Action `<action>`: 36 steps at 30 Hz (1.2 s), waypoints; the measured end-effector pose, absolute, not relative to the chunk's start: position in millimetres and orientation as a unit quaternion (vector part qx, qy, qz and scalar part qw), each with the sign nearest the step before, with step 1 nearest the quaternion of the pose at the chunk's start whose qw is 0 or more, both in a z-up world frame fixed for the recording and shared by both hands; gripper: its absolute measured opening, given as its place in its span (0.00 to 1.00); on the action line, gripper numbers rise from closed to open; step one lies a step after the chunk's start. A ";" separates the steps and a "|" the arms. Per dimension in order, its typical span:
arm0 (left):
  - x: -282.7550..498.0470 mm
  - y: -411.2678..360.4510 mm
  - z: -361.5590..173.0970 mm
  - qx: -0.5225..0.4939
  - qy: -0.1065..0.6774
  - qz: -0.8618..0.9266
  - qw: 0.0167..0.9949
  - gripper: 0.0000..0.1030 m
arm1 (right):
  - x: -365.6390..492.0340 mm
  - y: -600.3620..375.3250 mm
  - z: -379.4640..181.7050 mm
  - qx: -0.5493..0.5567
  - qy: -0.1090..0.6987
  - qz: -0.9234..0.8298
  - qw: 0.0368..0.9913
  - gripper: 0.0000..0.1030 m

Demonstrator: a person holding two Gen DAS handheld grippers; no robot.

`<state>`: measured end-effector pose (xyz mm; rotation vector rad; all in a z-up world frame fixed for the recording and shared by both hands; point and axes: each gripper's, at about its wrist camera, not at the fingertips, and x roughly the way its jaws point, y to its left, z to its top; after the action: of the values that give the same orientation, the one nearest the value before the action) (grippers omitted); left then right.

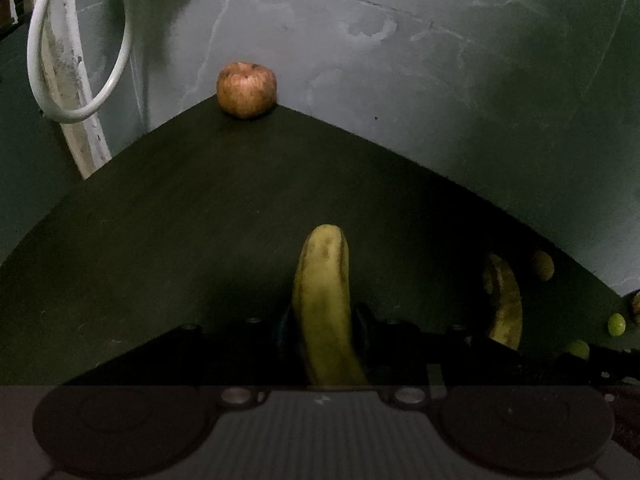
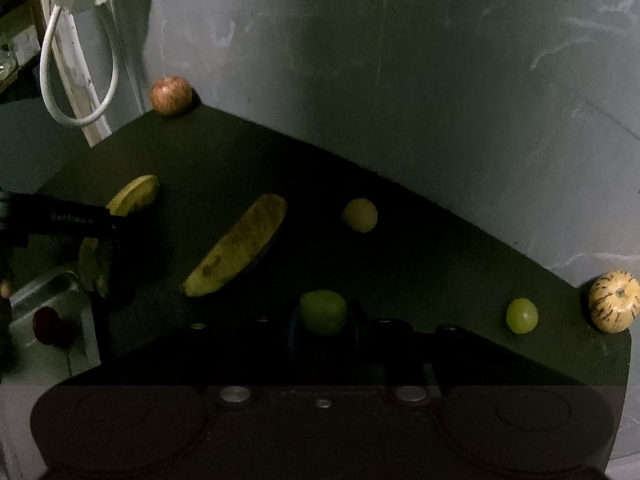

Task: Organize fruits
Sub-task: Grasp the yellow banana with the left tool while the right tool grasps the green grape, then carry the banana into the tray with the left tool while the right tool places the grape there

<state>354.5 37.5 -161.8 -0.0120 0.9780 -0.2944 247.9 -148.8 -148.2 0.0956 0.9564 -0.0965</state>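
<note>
Between each gripper's closed fingers: left gripper [image 1: 324, 320] clamps banana [image 1: 325, 300], right gripper [image 2: 323, 320] green fruit [image 2: 323, 312].

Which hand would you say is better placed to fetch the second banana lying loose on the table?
Neither is free: left gripper clamps a banana, right gripper a green fruit. The loose banana lies between them.

A yellow-green banana [image 1: 326, 304] with brown specks points away down the dark table, its near end clamped between two dark fingers. A second banana [image 2: 236, 246] lies flat and slantwise nearby, and a small yellowish round fruit [image 2: 360, 215] sits just beyond it. A red-brown apple [image 1: 246, 90] sits upright at the far corner — right against the wall. A round green fruit [image 2: 323, 312] is pinched on both sides; another green one [image 2: 521, 315] rests beside a cream, brown-streaked melon [image 2: 614, 301] at the table's right corner.
</note>
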 end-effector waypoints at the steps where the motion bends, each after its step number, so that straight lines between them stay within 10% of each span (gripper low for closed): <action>1: 353.3 36.8 -159.2 -0.006 0.465 -0.141 0.874 0.34 | 247.8 -149.3 -145.3 0.047 0.457 -0.045 0.887 0.25; 36: 167.6 77.0 8.8 -0.056 0.322 -0.026 0.945 0.33 | 134.6 -105.9 46.1 0.028 0.272 0.158 0.949 0.25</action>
<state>167.6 77.0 8.8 -0.1132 0.6568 -0.0540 134.6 -105.9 46.1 0.0569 0.5545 0.3215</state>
